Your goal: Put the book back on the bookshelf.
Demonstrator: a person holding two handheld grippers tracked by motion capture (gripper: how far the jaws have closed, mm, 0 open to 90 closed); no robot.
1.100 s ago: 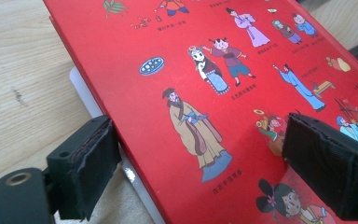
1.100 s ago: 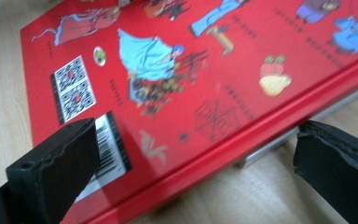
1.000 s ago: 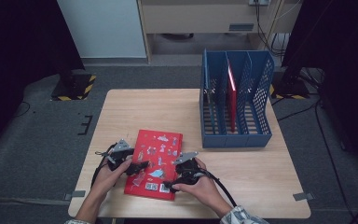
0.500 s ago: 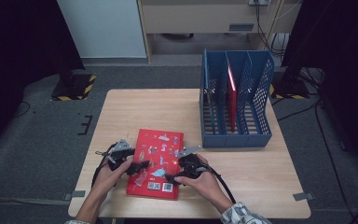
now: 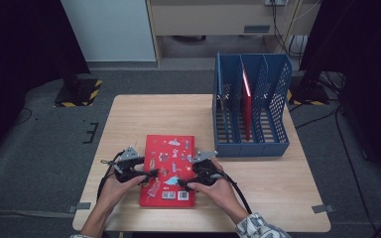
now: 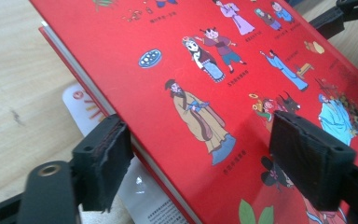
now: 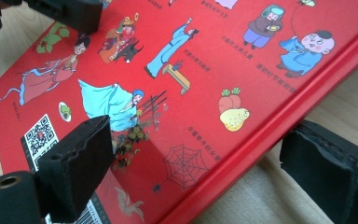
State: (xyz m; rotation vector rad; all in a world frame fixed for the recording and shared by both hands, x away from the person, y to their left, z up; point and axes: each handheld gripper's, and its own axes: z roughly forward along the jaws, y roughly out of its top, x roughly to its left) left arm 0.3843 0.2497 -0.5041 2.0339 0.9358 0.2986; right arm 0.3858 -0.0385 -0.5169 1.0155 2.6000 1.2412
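Left gripper point(image 5: 151, 174): its jaws have just been closing and now straddle the near left edge of the red book point(image 5: 169, 168); in the left gripper view one pad point(image 6: 103, 161) sits below the edge over the table and the other pad point(image 6: 310, 158) hangs above the cover; neither presses on it, so the grip is still released.
Right gripper point(image 5: 181, 184): its jaws have just been closing a little; in the right gripper view one pad point(image 7: 79, 165) stands over the cover by the square code and the other pad point(image 7: 328, 170) lies outside the spine, over the wood; a gap shows on both sides, so nothing is clenched.
Red book: lies between the two grippers, its near edges inside both pairs of jaws; its cover with small painted figures faces up; in the left gripper view its left edge looks raised off the table with a white printed sheet point(image 6: 121, 154) under it; whether it is a loose sheet I cannot tell.
Hands: the left hand point(image 5: 113, 187) and right hand point(image 5: 218, 191) come in behind the grippers from the near edge.
Table point(image 5: 154, 114): pale wood, under and all round the book.
File rack point(image 5: 250, 144): blue, beyond and to the right of the right gripper, well apart from it; a second red book point(image 5: 247, 99) stands upright in one of its middle slots.
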